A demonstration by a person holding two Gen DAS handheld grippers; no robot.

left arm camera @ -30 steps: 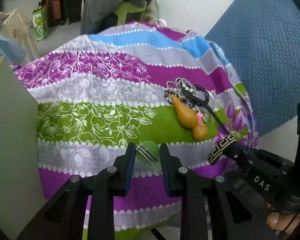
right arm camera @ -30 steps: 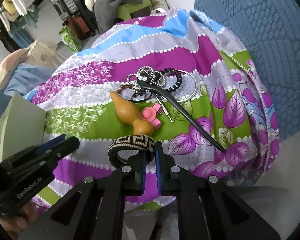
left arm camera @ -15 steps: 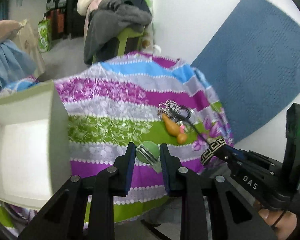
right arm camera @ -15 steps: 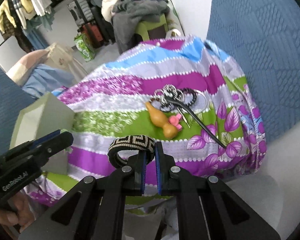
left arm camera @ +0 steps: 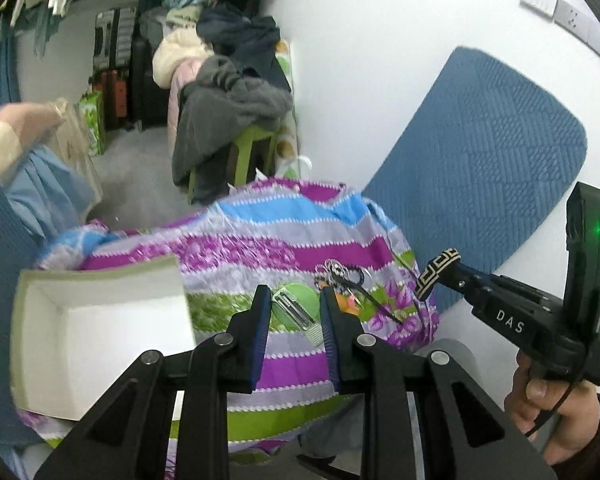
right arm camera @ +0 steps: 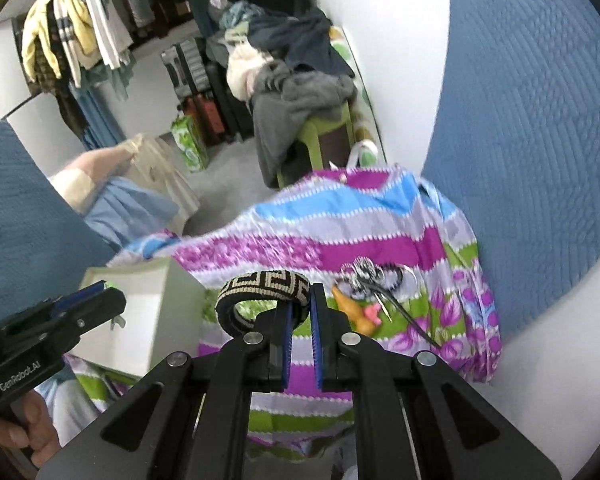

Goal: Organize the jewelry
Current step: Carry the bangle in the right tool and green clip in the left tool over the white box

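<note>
In the left wrist view, a round green hair clip (left arm camera: 293, 307) with metal bars is being pinched between the blue-padded fingers of the left hand-held gripper (left arm camera: 293, 312), well above the striped floral cloth (left arm camera: 260, 252) that is covering the table; an open white box (left arm camera: 100, 332) is being shown at the left on that cloth, and a small heap of remaining jewelry (left arm camera: 342, 276) is lying toward the cloth's right end, beside an orange gourd-shaped piece (left arm camera: 342, 302). At the right edge, the right hand-held gripper (left arm camera: 448, 276) is being seen from the side with a black-and-cream patterned bangle (left arm camera: 436, 276) at its tip. In the right wrist view, that bangle (right arm camera: 262, 298) is being clamped by its rim between the nearly closed fingers of the right hand-held gripper (right arm camera: 300, 312), with most of the ring hanging free to the left; the box (right arm camera: 152, 312) is lying below and to the left, near the left hand-held gripper (right arm camera: 100, 304). The bangle is judged likely to swing or slip, since only a narrow section of rim is being gripped; the clip, being held by its edges, could twist out, and either piece could be dropped outside the box if it is being released before being brought over the opening
</note>
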